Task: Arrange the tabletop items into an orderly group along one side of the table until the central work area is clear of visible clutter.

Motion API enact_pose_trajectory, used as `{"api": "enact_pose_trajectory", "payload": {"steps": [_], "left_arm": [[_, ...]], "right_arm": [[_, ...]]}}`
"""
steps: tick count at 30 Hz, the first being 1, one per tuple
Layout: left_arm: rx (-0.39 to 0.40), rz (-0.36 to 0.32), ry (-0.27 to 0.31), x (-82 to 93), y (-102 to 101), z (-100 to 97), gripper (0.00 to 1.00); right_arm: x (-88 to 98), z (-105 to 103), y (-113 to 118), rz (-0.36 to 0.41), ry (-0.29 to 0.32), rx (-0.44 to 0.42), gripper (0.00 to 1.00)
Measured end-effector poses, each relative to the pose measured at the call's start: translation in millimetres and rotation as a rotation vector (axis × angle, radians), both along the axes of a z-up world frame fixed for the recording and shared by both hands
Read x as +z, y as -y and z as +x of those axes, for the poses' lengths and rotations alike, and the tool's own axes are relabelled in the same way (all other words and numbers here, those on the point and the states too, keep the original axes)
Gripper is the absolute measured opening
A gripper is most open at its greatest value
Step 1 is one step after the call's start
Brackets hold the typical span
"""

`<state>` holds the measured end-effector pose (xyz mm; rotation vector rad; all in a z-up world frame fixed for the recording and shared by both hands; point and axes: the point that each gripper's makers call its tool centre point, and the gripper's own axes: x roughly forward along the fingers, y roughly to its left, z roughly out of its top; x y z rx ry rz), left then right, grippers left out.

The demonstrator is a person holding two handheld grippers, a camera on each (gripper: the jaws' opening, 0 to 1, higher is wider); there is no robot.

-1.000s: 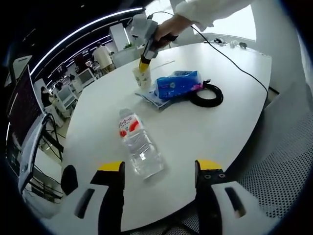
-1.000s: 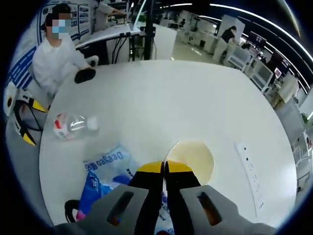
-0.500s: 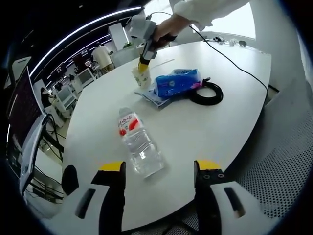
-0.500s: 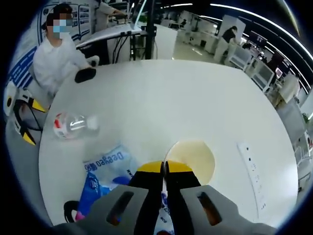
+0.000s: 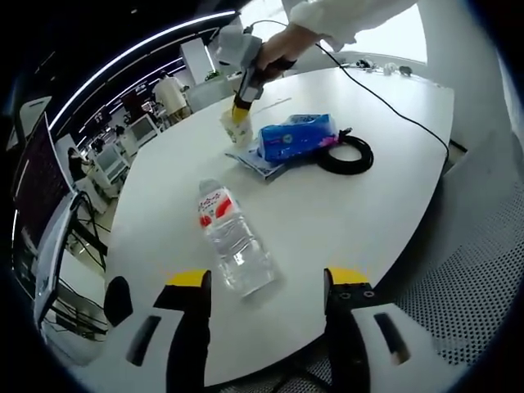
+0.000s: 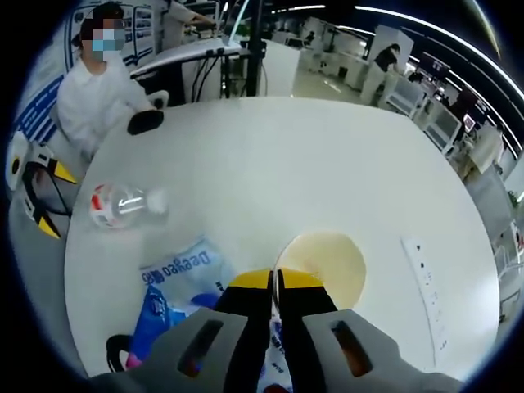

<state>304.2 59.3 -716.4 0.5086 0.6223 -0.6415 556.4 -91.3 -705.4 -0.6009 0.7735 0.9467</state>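
Pinching the near rim of the paper cup point(image 6: 325, 264) with the right gripper point(image 6: 274, 282), we are holding its jaws closed on the thin wall, the cup's open mouth facing up just beyond the yellow tips. In the left gripper view the same cup point(image 5: 234, 128) is standing at the far side of the worktop point(image 5: 352, 213), just beside the blue tissue pack point(image 5: 296, 138) and the coiled black cable point(image 5: 345, 156).

We are judging that the cup is light and crushable, so we are advising a gentle squeeze and a level carry, lifting clear of the tissue pack before sliding sideways toward one edge. We are also watching the white power strip point(image 6: 423, 281) lying on the right, which could snag a low pass.

The left gripper point(image 5: 264, 282) is hovering with its jaws wide apart and empty, near the capped water bottle point(image 5: 232, 239) lying on its side in the middle of the worktop. We are expecting that bottle to roll, so a grasp across its body would suit it better than a push.
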Motion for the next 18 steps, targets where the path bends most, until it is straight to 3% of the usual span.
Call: {"api": "enact_pose_trajectory", "payload": {"steps": [9, 18], "left_arm": [[-0.003, 0.005, -0.001, 0.0, -1, -0.3, 0.54], [-0.005, 0.015, -0.009, -1.6, -2, -0.8, 0.54]], "right_arm": [[-1.9, -3, 2, -0.001, -0.005, -0.011, 0.04], [19.1, -7, -2, 0.063, 0.03, -0.038, 0.13]]}}
